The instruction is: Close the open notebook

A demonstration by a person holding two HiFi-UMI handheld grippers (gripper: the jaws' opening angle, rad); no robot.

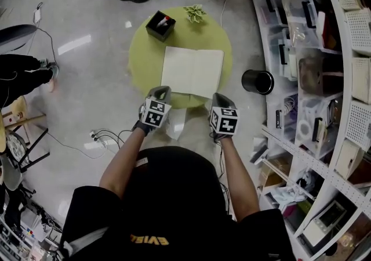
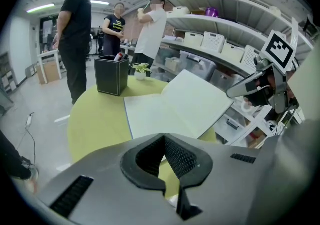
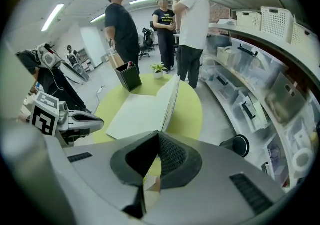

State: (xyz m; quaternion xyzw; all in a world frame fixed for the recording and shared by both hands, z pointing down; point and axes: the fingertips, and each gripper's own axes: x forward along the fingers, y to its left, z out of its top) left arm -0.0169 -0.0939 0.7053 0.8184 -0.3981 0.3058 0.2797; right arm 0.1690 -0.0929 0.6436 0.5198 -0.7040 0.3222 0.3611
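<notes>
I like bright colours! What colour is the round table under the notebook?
The table is yellow-green, clearest in the head view.

A round green bench (image 1: 142, 60) is standing on a pale, glossy floor (image 1: 75, 74). A notebook (image 1: 191, 71) is lying open on its near half, reaching the near edge, with its right half tilting up off the top. A black box (image 1: 160, 25) is sitting by the far rim, with a small plant (image 1: 195, 13) near it. A black bin (image 1: 257, 82) is standing on the floor to the bench's right, and cables (image 1: 103, 136) are trailing to its left.
</notes>
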